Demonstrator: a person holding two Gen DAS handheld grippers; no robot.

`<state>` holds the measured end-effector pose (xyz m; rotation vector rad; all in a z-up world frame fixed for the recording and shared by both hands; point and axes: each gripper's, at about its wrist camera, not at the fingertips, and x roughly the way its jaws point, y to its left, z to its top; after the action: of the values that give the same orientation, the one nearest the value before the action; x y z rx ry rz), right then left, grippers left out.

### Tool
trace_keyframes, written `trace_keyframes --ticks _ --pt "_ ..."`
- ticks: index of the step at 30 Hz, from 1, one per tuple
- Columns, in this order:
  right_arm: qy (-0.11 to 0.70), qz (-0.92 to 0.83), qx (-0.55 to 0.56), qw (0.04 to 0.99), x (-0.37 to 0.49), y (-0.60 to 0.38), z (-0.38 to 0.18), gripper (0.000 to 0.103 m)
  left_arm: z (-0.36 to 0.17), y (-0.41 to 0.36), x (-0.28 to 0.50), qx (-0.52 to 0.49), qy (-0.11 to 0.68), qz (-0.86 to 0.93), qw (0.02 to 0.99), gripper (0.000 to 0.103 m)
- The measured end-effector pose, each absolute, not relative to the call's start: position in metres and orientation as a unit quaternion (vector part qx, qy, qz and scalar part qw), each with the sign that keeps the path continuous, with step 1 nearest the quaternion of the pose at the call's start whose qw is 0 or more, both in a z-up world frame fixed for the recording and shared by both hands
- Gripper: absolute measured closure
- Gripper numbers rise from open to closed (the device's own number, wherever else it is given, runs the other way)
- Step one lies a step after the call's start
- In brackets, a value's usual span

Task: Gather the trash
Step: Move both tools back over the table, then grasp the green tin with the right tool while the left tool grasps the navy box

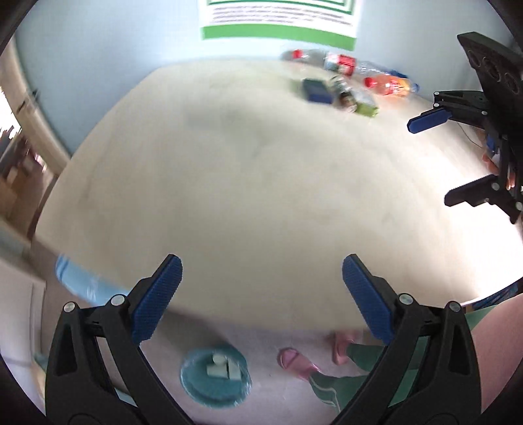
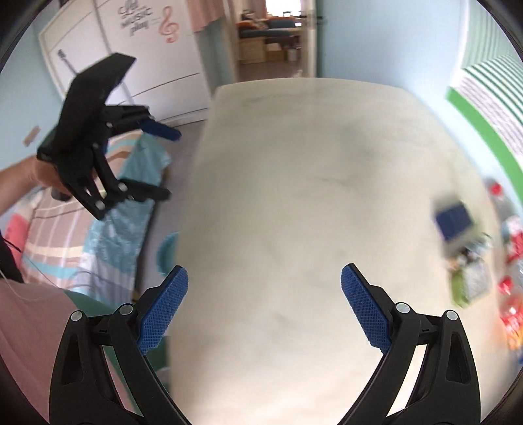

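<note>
A blurred heap of trash lies at the far side of the cream table (image 1: 228, 163): a dark blue box (image 1: 315, 90), a green carton (image 1: 366, 106), an orange drink bottle (image 1: 389, 85) and clear bottles with red caps (image 1: 297, 54). The same heap shows at the right of the right wrist view, with the blue box (image 2: 454, 217) and green carton (image 2: 459, 287). My left gripper (image 1: 261, 294) is open and empty over the table's near edge. My right gripper (image 2: 264, 304) is open and empty above the table. Each gripper shows in the other's view, the right (image 1: 438, 157) and the left (image 2: 170, 163).
A teal bin (image 1: 215, 376) holding pale pieces stands on the floor below the table edge, beside the person's pink slippers (image 1: 297, 359). A green-bordered poster (image 1: 278, 19) hangs on the blue wall. A bed with striped bedding (image 2: 98, 229) lies left of the table.
</note>
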<state>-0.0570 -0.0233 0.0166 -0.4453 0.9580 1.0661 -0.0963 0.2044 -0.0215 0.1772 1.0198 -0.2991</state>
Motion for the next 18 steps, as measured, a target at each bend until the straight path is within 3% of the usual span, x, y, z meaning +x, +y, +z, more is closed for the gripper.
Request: trace_keyframes --ticks 10,18 --pt "0.451 0.405 -0.192 0.772 -0.007 -0.155 0.005 0.009 -0.006 0.083 0.006 0.206 0.452 -0.232 0.837 0.007" --pt "0.465 0.365 -0.172 0.788 0.053 -0.172 -0.020 0.009 -0.034 0.041 0.089 0.269 0.452 -0.312 0.791 0.007"
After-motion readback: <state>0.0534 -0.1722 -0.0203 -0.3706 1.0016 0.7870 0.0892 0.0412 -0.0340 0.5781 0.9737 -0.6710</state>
